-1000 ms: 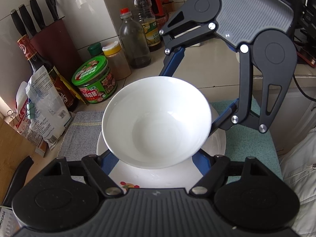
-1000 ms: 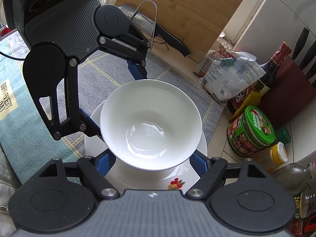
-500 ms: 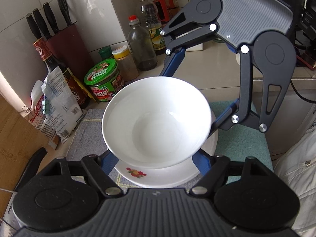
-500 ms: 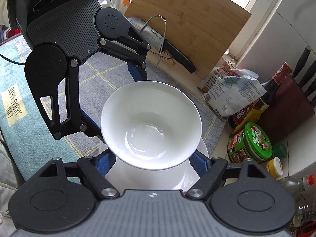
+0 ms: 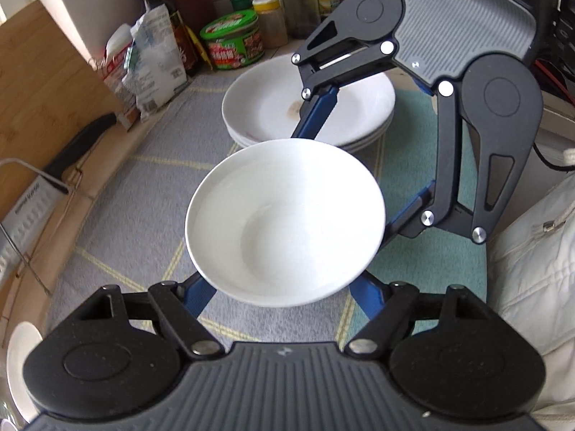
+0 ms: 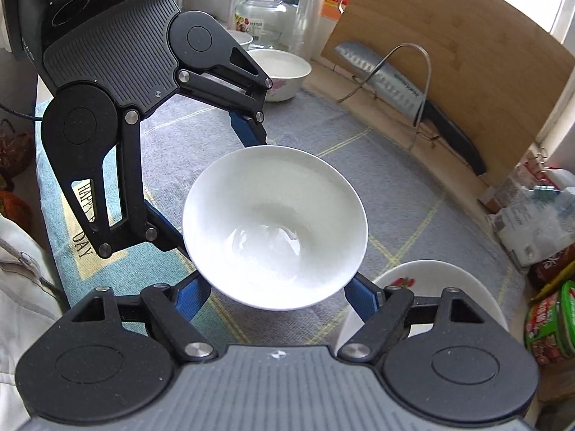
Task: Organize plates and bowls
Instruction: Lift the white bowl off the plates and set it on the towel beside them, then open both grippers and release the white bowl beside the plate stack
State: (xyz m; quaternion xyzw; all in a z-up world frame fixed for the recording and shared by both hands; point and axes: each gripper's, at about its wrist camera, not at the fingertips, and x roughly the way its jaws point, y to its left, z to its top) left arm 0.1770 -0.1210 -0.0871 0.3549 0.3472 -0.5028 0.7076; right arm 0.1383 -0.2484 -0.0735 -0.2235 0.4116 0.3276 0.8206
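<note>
Blue fingers — both pairs cradle glossy round white bowl; grey woven mat

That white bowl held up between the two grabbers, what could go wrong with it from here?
The white bowl is lifted clear of the cloth, pinched only at its sides, so it could slip and break. Carried low, it might knock the plate stack. The knife on its rack lies close beside the path.

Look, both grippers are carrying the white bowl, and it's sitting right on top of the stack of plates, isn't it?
Not quite. Both grippers, left and right, do hold the white bowl, but it isn't on the stack of plates. The left wrist view shows the bowl held up over the grey mat, with the plates further back beside the green tin.
</note>
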